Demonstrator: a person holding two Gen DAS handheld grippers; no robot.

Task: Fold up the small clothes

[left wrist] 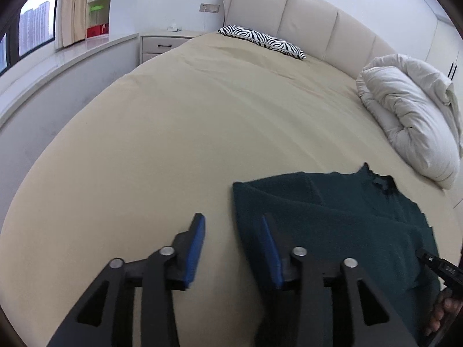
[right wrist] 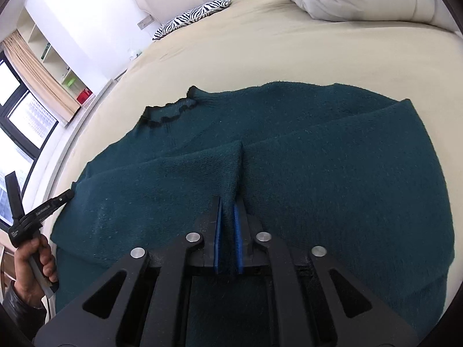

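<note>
Your right tool [right wrist: 228,202] is clenched on a raised ridge of the dark green sweater [right wrist: 318,173], the blue pads pinching the knit between them. From that pinch the fabric spreads flat across the beige bed [right wrist: 260,43], with the ruffled collar [right wrist: 170,110] lying toward 11 o'clock and a folded-over sleeve layer running out toward 2 o'clock.

Your left tool [left wrist: 233,225] is released, its fingers spread wide over the sweater's left edge [left wrist: 240,208]: one blue pad over bare sheet, the other over the knit. In the right wrist view it shows at 9 o'clock, its tip near the sweater's side.

Farther out on the bed, a rolled white duvet [left wrist: 411,110] lies at 2 o'clock in the left wrist view, close to the sweater's far edge. A zebra-print pillow [left wrist: 260,40] rests at 12 o'clock against the padded headboard [left wrist: 306,14], with a nightstand [left wrist: 162,43] beside it.
</note>
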